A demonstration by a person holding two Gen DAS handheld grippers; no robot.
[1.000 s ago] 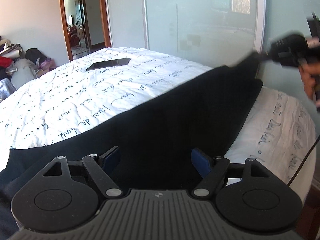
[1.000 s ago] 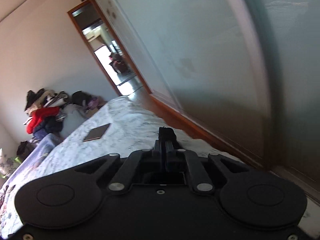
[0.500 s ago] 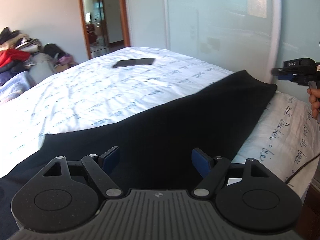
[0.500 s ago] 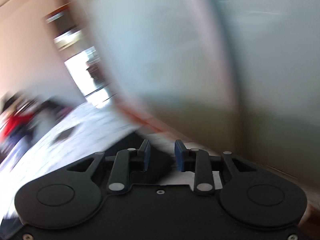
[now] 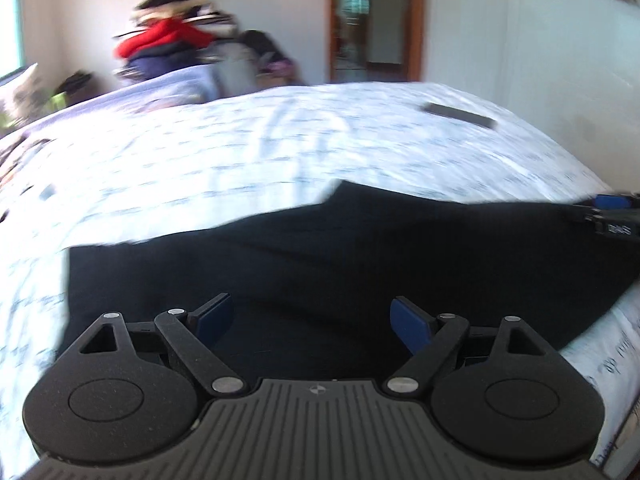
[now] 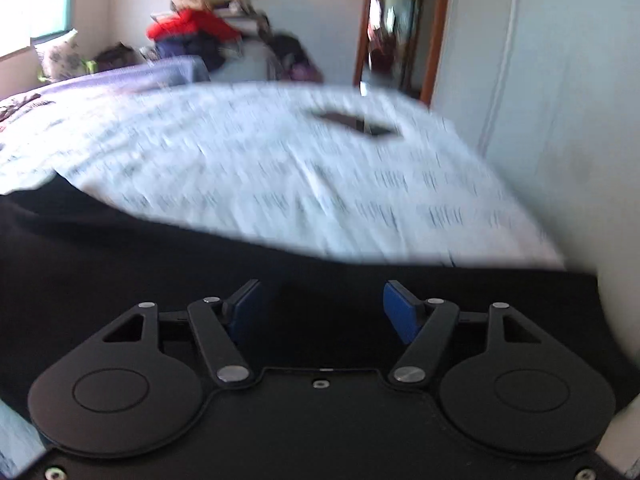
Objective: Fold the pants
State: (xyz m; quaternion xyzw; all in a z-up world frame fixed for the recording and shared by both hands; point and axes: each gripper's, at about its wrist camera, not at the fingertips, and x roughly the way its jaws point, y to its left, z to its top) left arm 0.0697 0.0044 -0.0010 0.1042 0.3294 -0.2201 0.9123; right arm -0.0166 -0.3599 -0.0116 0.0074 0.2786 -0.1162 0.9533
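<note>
Black pants [image 5: 360,256] lie flat along the bed [image 5: 240,168] edge, just released: my right tongs [image 6: 322,306] and left tongs [image 5: 312,316] opening empty, fold laid.

Dark flat slab [image 5: 460,115] on printed bedspread [image 5: 240,168]

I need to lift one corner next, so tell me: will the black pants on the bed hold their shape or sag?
Probably sag: the black pants lie limp, following the bed and its edge. The broad dark cloth looks fairly heavy, so a single corner would likely trail the rest. It seems matte, so the blue pads should hold it.
</note>
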